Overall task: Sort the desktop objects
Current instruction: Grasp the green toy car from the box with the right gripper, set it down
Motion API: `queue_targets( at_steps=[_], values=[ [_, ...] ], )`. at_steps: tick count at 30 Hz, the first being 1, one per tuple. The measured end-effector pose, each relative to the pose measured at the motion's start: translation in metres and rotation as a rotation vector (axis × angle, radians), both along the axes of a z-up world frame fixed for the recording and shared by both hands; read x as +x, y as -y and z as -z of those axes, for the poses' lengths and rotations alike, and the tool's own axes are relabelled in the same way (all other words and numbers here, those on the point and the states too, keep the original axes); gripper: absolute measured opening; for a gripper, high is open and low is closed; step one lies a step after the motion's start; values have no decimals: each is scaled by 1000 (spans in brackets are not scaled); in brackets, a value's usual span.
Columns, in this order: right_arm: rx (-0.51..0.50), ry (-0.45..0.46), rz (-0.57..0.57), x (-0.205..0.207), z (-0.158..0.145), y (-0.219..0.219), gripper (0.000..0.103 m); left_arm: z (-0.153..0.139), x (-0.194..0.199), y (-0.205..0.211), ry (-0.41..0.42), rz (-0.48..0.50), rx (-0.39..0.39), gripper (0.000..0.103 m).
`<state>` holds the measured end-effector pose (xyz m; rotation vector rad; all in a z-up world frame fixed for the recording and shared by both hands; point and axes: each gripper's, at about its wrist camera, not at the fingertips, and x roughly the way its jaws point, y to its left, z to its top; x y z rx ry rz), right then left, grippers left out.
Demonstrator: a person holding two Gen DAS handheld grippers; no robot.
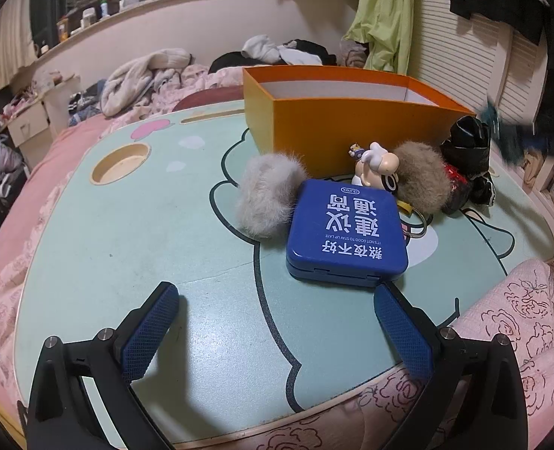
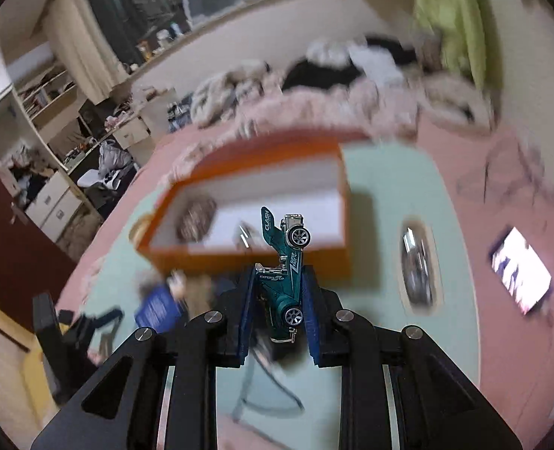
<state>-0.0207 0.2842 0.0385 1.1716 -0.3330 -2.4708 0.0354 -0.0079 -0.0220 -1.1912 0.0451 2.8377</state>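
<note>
An orange box [image 1: 352,127] stands at the back of the mint-green lap table [image 1: 145,232]. In front of it lie a blue tin [image 1: 346,230], a grey fur ball [image 1: 267,193], a brown fur ball [image 1: 423,176], a small white figurine [image 1: 376,165] and black items [image 1: 468,150]. My left gripper [image 1: 277,322] is open and empty, just short of the blue tin. My right gripper [image 2: 279,300] is shut on a teal toy car [image 2: 282,273], held in the air near the orange box [image 2: 247,251]. A fur ball [image 2: 196,217] lies inside the box.
A round cup hole [image 1: 119,163] is cut in the table's left side. A metal ring [image 2: 417,266] and a lit phone [image 2: 520,270] lie to the right in the right wrist view. The table sits on a pink bed with piled clothes [image 1: 145,75] behind.
</note>
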Motion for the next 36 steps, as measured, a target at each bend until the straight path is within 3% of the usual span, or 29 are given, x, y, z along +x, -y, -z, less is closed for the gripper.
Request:
queue_targets(
  at_steps=[5,9,11,12,13,16,20,22,25,27,32,36],
  values=[
    [-79,113,11,-11,49,-6,25,-1,1,1,0,1,0,103],
    [-130,67,69,-18,57,6,28,-3,1,1,-3,0,0,103],
    [-96,40,105,-12,53,10,42,-2,1,2,-3,0,2,103],
    [-64,21,133,-5,51,11,58,-1,1,2,-3,0,1,103],
    [-35,0,163,1,49,11,67,-1,1,2,-3,0,1,103],
    [54,-67,223,28,46,12,68,-3,2,2,-3,0,2,103],
    [130,-95,185,62,54,29,69,0,1,3,-3,0,1,103],
    [211,-152,170,71,57,45,82,-1,2,3,-4,0,1,103],
    [372,-225,152,74,68,75,90,-1,2,4,-3,0,4,103],
    [376,-235,97,75,67,84,90,-7,2,3,-4,-1,3,103],
    [355,-224,105,76,69,78,94,-17,5,7,-8,-10,-9,103],
    [354,-223,104,75,69,78,95,-56,22,8,-70,-34,16,92]
  ],
)
